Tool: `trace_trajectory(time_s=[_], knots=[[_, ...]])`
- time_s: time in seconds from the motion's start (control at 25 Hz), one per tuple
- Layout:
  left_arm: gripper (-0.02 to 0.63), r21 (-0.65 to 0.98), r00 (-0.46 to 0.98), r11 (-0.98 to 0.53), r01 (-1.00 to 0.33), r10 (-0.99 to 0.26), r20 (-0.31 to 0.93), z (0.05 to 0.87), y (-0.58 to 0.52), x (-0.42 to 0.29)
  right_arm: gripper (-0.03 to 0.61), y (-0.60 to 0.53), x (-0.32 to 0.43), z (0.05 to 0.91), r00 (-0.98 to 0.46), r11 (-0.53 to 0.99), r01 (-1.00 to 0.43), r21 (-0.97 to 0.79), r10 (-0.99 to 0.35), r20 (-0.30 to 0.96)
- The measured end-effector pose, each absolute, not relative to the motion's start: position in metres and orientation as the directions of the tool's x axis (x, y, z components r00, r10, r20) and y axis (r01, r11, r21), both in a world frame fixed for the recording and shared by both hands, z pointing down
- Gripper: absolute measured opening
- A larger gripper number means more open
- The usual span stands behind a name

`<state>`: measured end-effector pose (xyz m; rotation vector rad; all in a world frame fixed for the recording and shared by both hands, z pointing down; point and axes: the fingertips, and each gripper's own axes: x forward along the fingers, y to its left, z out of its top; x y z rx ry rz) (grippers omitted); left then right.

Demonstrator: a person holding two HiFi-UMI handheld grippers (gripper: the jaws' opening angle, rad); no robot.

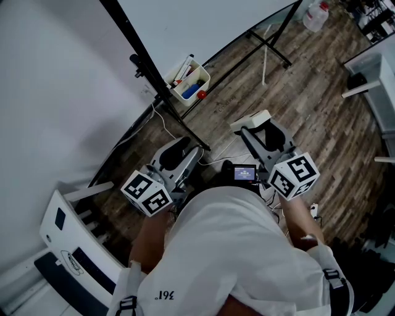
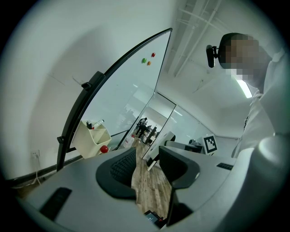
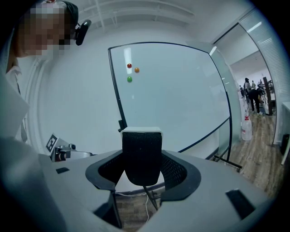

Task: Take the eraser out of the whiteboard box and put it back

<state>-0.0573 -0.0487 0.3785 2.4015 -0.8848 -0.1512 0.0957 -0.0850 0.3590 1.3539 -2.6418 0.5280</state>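
Right gripper [image 3: 142,165] fingers [image 3: 174,168] around black-felted eraser [image 3: 142,149]

The wood-plank floor [image 1: 308,105] carries the whiteboard stand [image 1: 148,65] on black feet. A white cable [image 1: 163,126] trails just beside the stand, and a clear jug [image 1: 315,16] stands beyond its far foot.

I face the whiteboard [image 3: 172,90], which is carried by a black stand [image 1: 126,31]. A plain white wall [image 1: 55,92] runs to the left of it. Below the whiteboard lies a floor [image 1: 308,92] of brown wood planks, and a white cable [image 1: 162,126] trails past the stand's foot. Beyond the whiteboard's far end sits a clear plastic jug [image 1: 316,15]. Back from its near end stands a white chair [image 1: 80,244] (only partly in my sight). Above the whiteboard a strip light [image 2: 245,89] glows on the ceiling.
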Motion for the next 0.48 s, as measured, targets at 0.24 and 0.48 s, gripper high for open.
trace_trajectory(time_s=[0.24, 0.48], knots=[[0.166, 0.539, 0.769, -0.62, -0.571, -0.633, 0.088, 0.377, -0.054, -0.062, 0.255, -0.091, 0.095, 0.355, -0.586, 0.537, -0.809, -0.241, -0.768, 0.258], [0.166, 0.518, 0.762, -0.626, -0.583, -0.642, 0.084, 0.373, -0.066, -0.069, 0.255, -0.101, 0.093, 0.349, -0.587, 0.545, -0.809, -0.221, -0.77, 0.252]])
